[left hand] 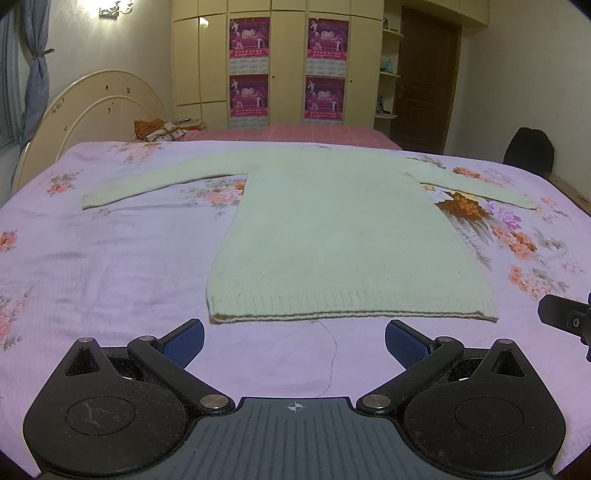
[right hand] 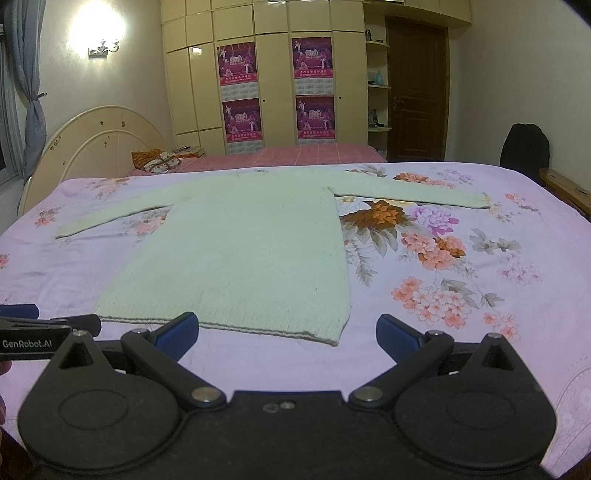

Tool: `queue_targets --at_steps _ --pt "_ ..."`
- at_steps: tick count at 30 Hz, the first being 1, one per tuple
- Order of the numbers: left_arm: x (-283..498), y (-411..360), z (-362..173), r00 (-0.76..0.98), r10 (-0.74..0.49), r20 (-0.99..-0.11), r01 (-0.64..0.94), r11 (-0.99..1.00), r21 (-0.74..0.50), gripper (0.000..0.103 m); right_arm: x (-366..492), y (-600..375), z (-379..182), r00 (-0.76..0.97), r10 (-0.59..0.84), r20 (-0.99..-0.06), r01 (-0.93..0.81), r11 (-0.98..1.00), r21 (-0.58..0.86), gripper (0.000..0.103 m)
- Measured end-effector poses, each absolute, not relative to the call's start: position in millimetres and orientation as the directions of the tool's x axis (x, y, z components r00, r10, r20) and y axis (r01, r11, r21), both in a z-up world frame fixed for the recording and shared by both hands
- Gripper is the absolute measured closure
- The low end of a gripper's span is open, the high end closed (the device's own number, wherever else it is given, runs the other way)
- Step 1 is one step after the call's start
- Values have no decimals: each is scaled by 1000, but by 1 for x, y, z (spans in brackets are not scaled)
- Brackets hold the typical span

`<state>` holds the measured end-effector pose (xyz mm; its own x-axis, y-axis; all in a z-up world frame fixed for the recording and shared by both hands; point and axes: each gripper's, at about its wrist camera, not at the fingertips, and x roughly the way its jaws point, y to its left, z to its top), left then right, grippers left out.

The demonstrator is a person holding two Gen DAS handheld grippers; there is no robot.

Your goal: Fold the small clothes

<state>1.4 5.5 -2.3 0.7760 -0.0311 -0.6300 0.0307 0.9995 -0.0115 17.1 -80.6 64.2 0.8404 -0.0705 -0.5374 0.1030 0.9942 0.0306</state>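
While the sweater (left hand: 332,236) lies flat, sleeves out, on the bed (left hand: 110,280) — nothing folded yet — my left gripper (left hand: 294,341) and right gripper (right hand: 287,334) hover near its hem, fingers wide, empty.

Pale-green sweater (left hand: 332,236) flat, sleeves outspread

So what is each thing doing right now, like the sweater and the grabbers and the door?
Sweater: flat on the bedsheet, sleeves spread, unfolded.
Left hand-held gripper: open, holding nothing.
Right hand-held gripper: open, holding nothing.
Door: closed.
Wall lamp: on.
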Motion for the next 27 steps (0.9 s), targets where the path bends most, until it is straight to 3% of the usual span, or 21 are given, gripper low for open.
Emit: queue_targets --at_steps 27 --pt "2 12 -5 774 -36 -633 35 999 -14 0 19 -74 62 838 -72 -540 103 994 29 1"
